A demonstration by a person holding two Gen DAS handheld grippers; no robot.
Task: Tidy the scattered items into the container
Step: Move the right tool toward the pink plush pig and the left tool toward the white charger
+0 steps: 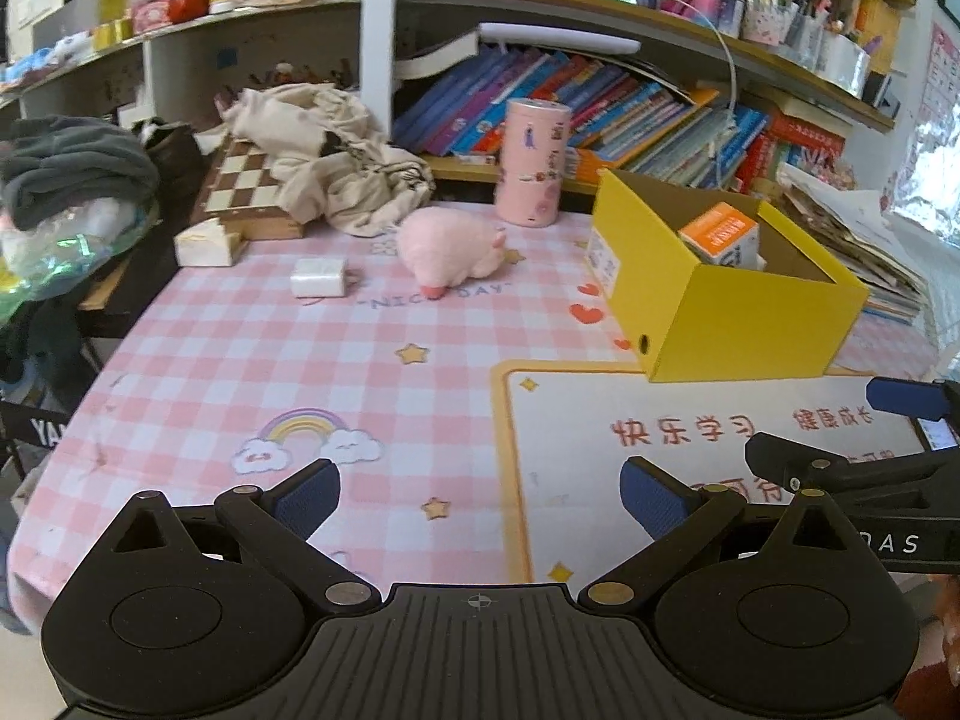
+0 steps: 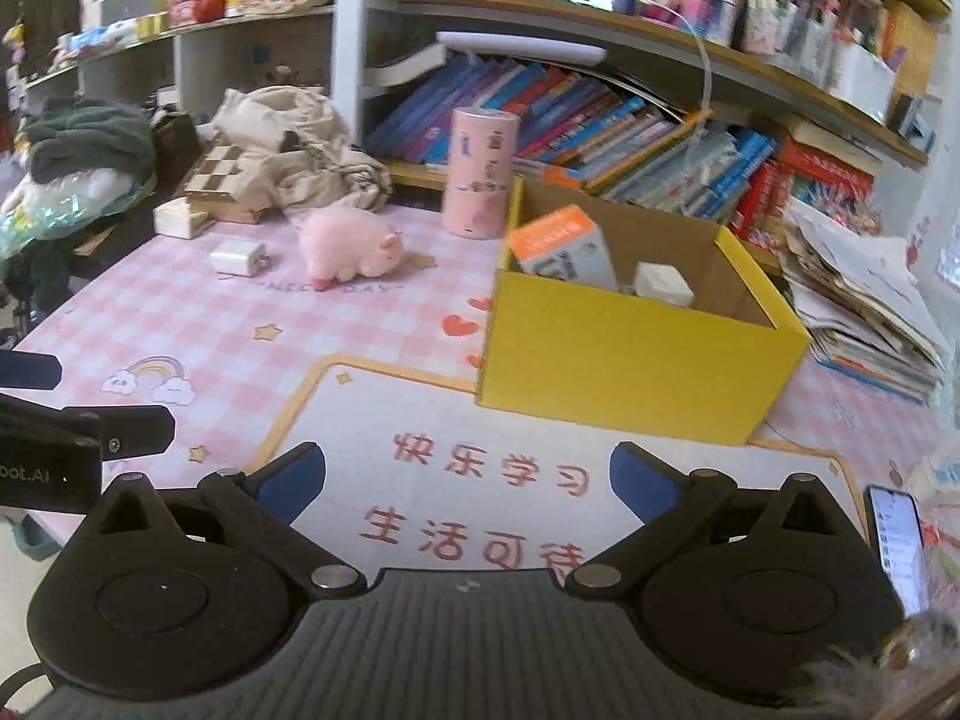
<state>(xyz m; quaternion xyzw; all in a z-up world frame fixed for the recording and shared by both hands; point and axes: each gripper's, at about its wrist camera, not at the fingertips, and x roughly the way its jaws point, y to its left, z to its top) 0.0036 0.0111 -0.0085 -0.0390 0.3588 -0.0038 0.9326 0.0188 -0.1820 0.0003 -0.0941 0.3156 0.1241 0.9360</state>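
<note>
While both grippers hover low over the pink checked tablecloth (image 1: 252, 354), the small white rectangular charger block (image 1: 318, 278) lies at centre left, the pink plush pig (image 1: 451, 252) just right of it, and the open yellow cardboard box (image 1: 738, 324) sits right of centre holding an orange-and-white carton (image 1: 720, 234). Left gripper (image 1: 480, 495) and right gripper (image 2: 465, 477) are both spread wide, grasping nothing.

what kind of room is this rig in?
Likely a child's study desk at home: leaning rows of colourful picture books on the shelves, a pink checked cartoon tablecloth with rainbow and stars, and a pink plush pig near the yellow cardboard box.
</note>
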